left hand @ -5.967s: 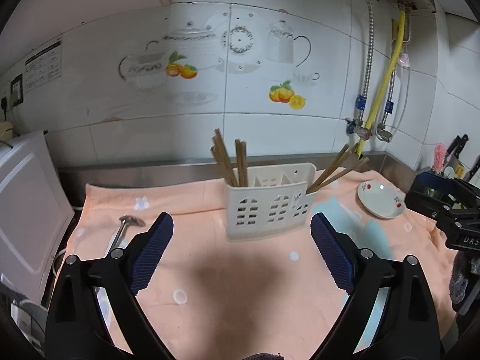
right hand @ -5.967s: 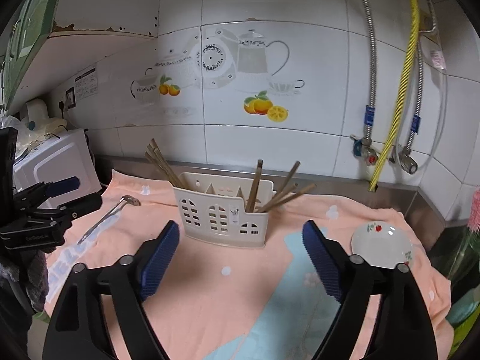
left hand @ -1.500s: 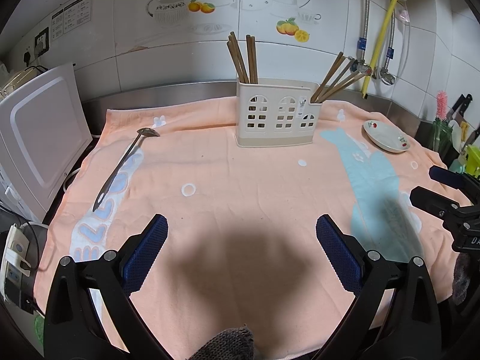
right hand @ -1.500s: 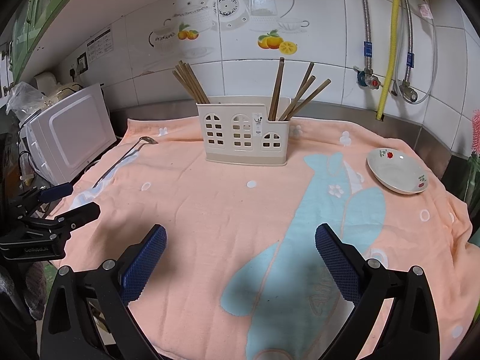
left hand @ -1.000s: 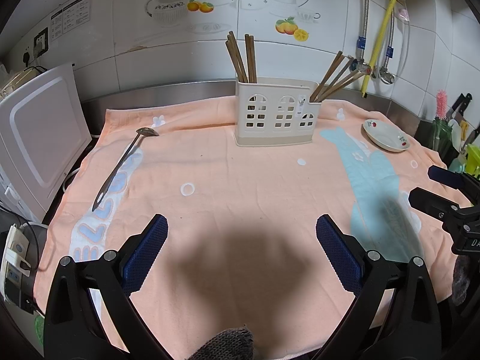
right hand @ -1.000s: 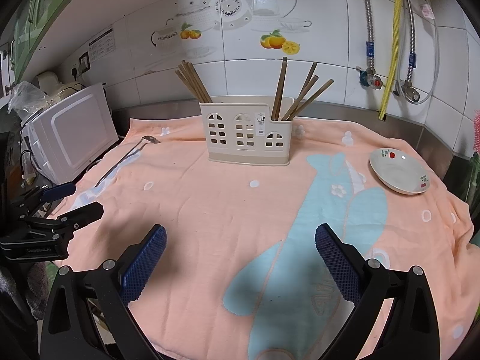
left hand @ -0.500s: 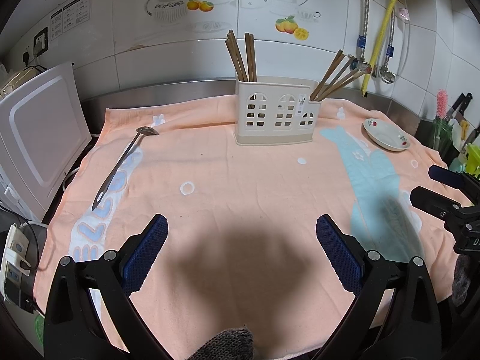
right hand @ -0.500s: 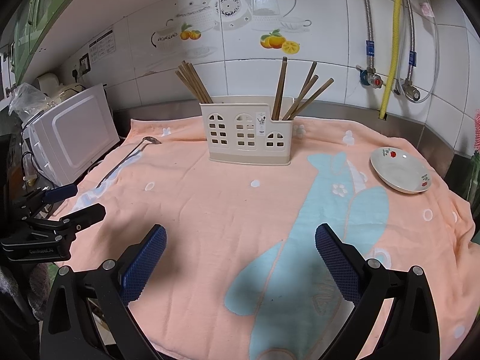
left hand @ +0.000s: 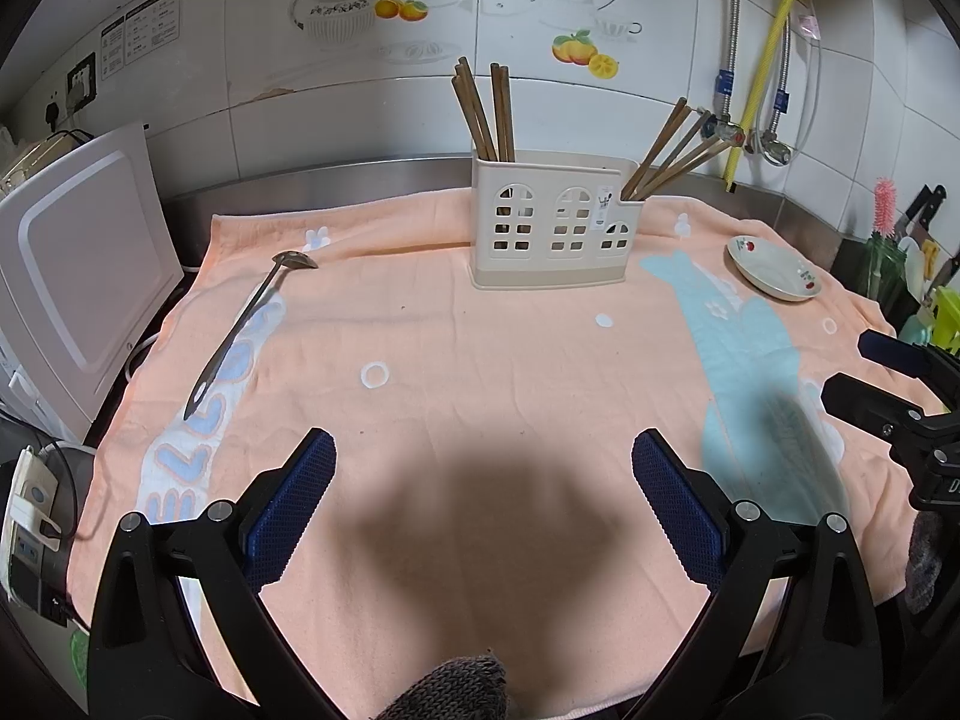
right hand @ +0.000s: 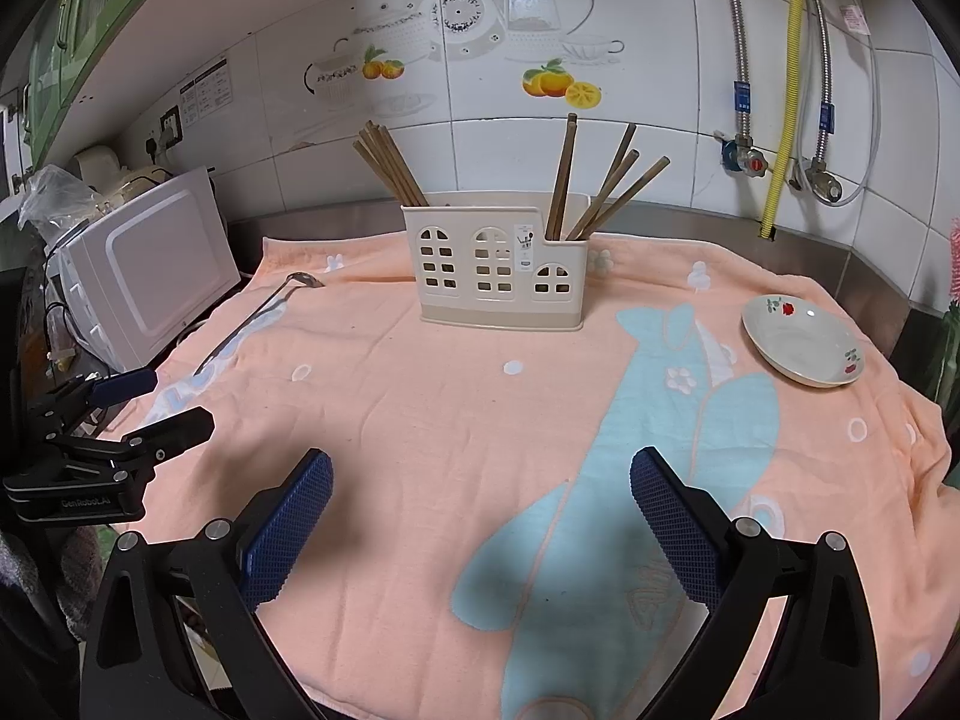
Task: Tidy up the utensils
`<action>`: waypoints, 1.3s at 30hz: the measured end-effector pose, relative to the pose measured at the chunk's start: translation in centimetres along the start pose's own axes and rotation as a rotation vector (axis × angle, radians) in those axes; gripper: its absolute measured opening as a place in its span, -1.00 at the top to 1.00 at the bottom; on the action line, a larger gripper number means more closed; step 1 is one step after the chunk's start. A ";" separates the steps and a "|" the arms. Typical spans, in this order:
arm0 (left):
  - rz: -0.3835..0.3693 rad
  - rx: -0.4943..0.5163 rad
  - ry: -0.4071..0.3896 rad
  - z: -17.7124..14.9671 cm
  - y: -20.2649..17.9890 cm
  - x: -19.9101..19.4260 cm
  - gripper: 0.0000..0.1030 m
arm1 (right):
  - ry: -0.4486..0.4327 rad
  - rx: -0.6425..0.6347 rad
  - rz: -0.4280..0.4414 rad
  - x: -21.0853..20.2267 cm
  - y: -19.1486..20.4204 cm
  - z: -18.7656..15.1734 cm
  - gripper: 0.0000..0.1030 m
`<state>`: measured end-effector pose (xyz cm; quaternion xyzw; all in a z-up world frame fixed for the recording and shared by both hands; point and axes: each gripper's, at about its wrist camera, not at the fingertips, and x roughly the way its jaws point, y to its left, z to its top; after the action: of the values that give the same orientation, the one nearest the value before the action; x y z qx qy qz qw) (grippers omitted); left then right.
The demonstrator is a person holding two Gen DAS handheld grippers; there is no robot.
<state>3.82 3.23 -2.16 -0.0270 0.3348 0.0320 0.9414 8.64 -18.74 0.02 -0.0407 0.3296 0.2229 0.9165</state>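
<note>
A cream utensil holder [left hand: 555,225] [right hand: 498,267] stands at the back of an orange towel [left hand: 480,360] [right hand: 456,396]. Wooden chopsticks stick out of its left end [left hand: 483,111] [right hand: 390,165] and its right end [left hand: 675,147] [right hand: 600,183]. A metal ladle [left hand: 249,324] [right hand: 255,318] lies flat on the towel's left side. My left gripper [left hand: 483,498] is open and empty near the front edge; it also shows in the right wrist view [right hand: 150,402]. My right gripper [right hand: 480,510] is open and empty, and shows in the left wrist view [left hand: 864,369].
A small white dish [left hand: 774,270] [right hand: 804,348] sits at the right back of the towel. A white microwave [left hand: 66,264] [right hand: 144,270] stands at the left. Pipes and valves [right hand: 774,162] run down the tiled wall at the right. Knives and bottles [left hand: 912,252] are at the far right.
Since six seconds ago both grippers have pulled back from the holder toward the front edge. Over the last second nothing has visibly changed.
</note>
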 end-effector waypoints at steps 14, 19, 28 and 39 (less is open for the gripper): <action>0.001 0.002 0.001 0.0 0.0 0.0 -0.90 | 0.001 0.003 0.003 0.1 0.0 0.0 -0.86; 0.002 -0.001 -0.001 -0.1 0.2 0.0 -0.90 | 0.006 0.002 0.000 0.2 0.0 0.0 -0.86; 0.002 -0.004 0.004 -0.1 0.4 0.1 -0.90 | 0.003 0.003 -0.004 0.1 -0.2 0.1 -0.86; 0.012 -0.010 -0.004 0.0 0.6 0.0 -0.90 | 0.005 0.003 -0.006 0.1 -0.3 0.0 -0.86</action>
<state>3.78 3.80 -2.14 -0.0297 0.3328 0.0392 0.9417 8.85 -18.92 -0.04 -0.0410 0.3320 0.2197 0.9164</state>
